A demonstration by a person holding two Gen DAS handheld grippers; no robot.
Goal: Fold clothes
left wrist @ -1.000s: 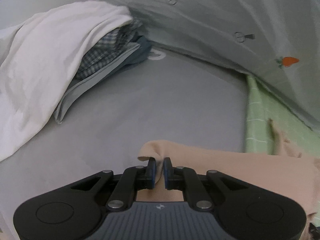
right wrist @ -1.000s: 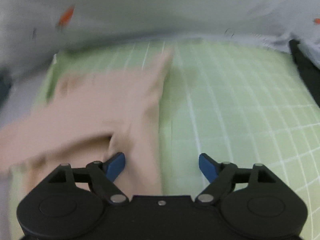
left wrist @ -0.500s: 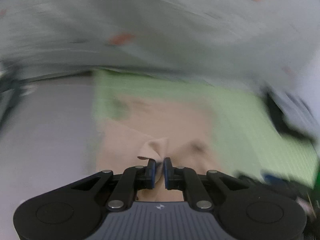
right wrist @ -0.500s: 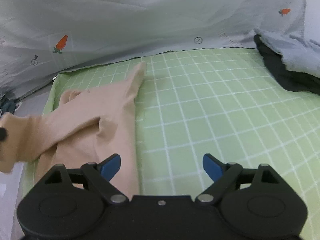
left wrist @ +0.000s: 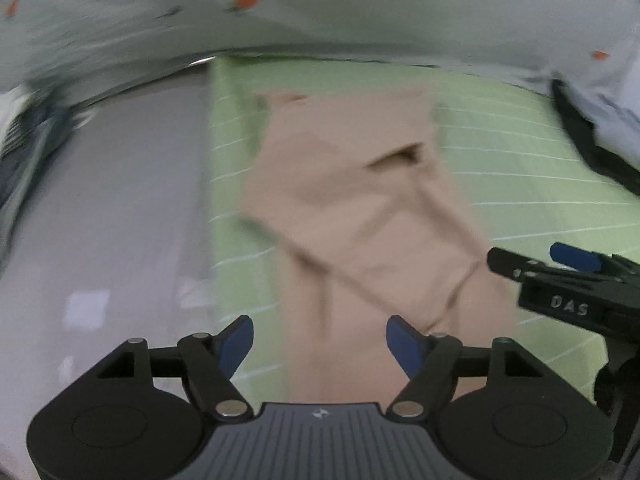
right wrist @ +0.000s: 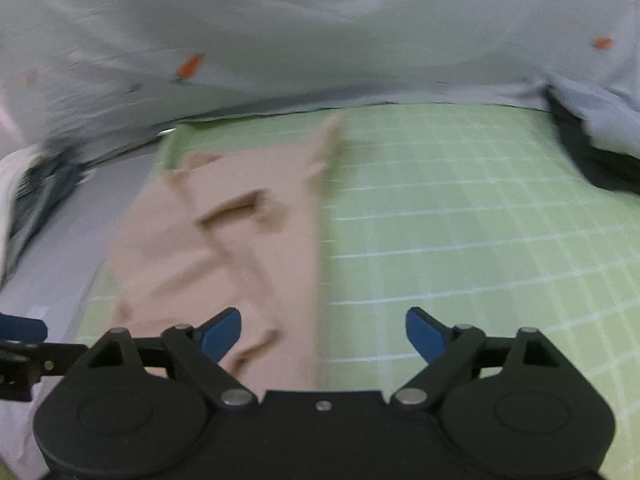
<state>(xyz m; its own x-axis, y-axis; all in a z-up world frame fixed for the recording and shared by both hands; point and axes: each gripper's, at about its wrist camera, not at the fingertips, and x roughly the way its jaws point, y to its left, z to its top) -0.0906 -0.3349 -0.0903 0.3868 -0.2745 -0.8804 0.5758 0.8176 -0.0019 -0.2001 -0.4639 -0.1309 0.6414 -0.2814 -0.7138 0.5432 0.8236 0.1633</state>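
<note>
Both views are smeared with motion blur, so edges are soft everywhere. In the left wrist view the left gripper [left wrist: 320,340] fills the bottom of the frame with its jaws opening, blue pads standing well apart and pressing on nothing; the beige garment [left wrist: 360,208] lies below and beyond them, loose on the green grid mat [left wrist: 520,152]. The garment runs from the upper middle of the frame down to the bottom centre, where the gripper body cuts it off. A dark fold or opening shows near its upper right, too blurred to read as a pocket or a crease. At the right edge the right gripper [left wrist: 576,258] pokes in, only one blue pad and part of its black frame visible.

In the right wrist view the right gripper [right wrist: 324,330] has its jaws wide, closing a little, nothing pinched; the garment [right wrist: 240,248] sits left of centre, its lower end hidden behind the left finger. A sliver of the left gripper [right wrist: 20,330] shows at the lower left edge. Pale carrot-print fabric [right wrist: 280,40] hangs across the top. A dark cloth [right wrist: 592,160] at the upper right is cut off, and a blurred pile [right wrist: 36,188] at the left edge can't be made out. Grey surface [left wrist: 120,220] lies left of the mat.
</note>
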